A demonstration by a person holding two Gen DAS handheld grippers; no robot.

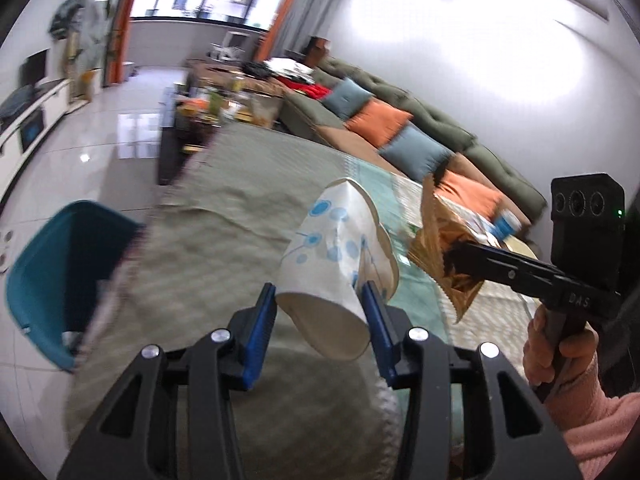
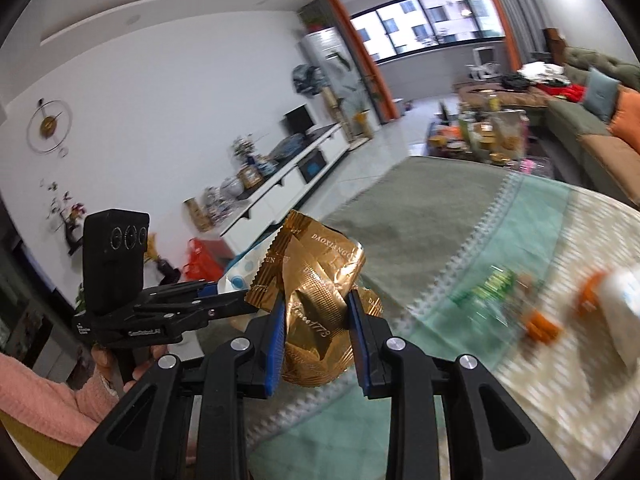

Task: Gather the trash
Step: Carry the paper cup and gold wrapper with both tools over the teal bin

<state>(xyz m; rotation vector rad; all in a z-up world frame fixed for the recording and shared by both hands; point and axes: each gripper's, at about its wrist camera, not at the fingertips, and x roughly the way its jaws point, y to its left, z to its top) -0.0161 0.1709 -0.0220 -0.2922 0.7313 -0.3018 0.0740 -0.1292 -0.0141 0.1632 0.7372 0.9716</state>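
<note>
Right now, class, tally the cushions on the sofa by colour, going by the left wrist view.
Blue cushions: 2
Orange cushions: 2
Total on the green sofa: 4

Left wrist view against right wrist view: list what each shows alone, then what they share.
Left wrist only: a teal bin on the floor and blue and orange cushions. Right wrist only: a wall clock, a white TV cabinet, blurred green and orange litter. Both: the left gripper shut on a crushed paper cup, the right gripper shut on a gold wrapper, the green sofa.
</note>
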